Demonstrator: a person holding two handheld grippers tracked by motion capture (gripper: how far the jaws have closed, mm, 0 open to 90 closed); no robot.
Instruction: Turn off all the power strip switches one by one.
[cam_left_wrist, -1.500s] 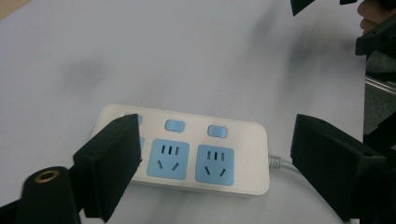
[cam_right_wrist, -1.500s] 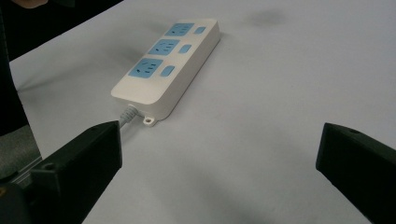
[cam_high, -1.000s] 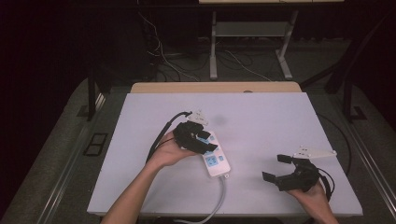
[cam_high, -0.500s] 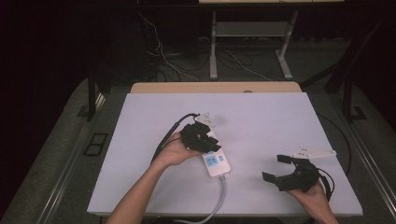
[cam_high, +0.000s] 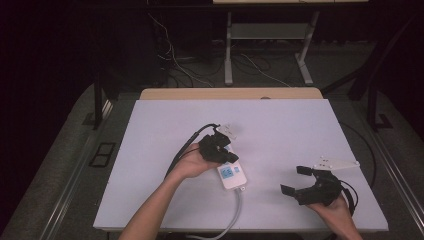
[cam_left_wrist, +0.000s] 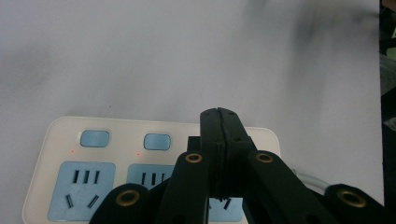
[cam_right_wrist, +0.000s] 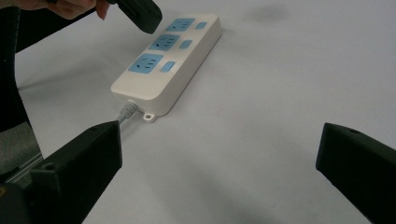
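1. The left gripper (cam_high: 223, 149) is above the power strip (cam_high: 233, 175), at the end of the strip that is farther from the person. Its jaws have just been closing, and in the left gripper view they are pressed together with nothing between them.
2. In the left gripper view, the closed tips (cam_left_wrist: 219, 121) are over the strip's top face, just beside the second blue switch (cam_left_wrist: 157, 141). Whether the tips touch the strip cannot be told.
3. The first blue switch (cam_left_wrist: 95, 138) is to the left of the tips, and one blue socket (cam_left_wrist: 82, 189) is below each switch.
4. The power strip lies flat on the white table (cam_high: 280, 125), between the two grippers and nearer to the left one. Its grey cable (cam_high: 235, 210) leaves from the near end, toward the person's edge of the table.
5. The right gripper (cam_high: 300, 181) is well apart from the strip, on its right side. Its jaws are spread wide and hold nothing.
6. In the right gripper view, the strip (cam_right_wrist: 173, 56) is ahead of the open jaws and to the left.
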